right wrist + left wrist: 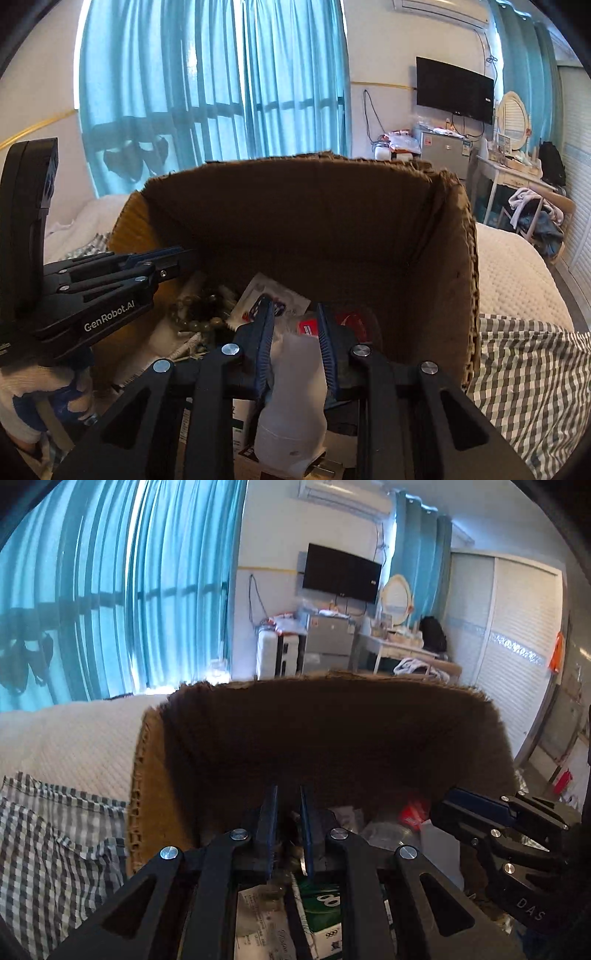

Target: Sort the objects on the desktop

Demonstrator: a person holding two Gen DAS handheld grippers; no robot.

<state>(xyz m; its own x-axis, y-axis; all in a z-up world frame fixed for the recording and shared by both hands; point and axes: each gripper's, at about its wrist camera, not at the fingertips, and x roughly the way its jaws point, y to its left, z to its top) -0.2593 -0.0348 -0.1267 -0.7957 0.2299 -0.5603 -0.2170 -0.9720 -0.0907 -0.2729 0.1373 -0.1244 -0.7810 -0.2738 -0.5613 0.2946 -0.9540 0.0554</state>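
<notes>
Gripped a translucent white plastic bottle (pixel 295 387) between the ribbed blue pads of the right gripper (pixel 295 304), pads pressed against its sides, neck end toward the camera, low inside an open cardboard box (pixel 295 206). Showed only a narrow slit between the jaws of the left gripper (pixel 287 790); could not tell whether anything was pinched there. Reached into the same box side by side, left gripper just to the left of the right one, held by a hand in a white knitted glove (pixel 22 406). Crowded the box floor under and ahead of both tools: a red packet (pixel 308 326) just past the right gripper's tips, a white printed sachet (pixel 273 295) touching its left finger, a string of dark beads (pixel 199 314) between the two grippers, a green-and-white carton (pixel 325 904) and a printed paper slip (pixel 255 915) beneath the left gripper. Faced the tall far wall of the box straight ahead, torn along its upper edge, with side walls close on either hand. Lay outside the box a checked cloth (pixel 528 387) and a white quilted bedspread (pixel 517 273) to the right of the right gripper. Hung teal curtains (pixel 221 92) and a wall television (pixel 454 88) well beyond the box.
</notes>
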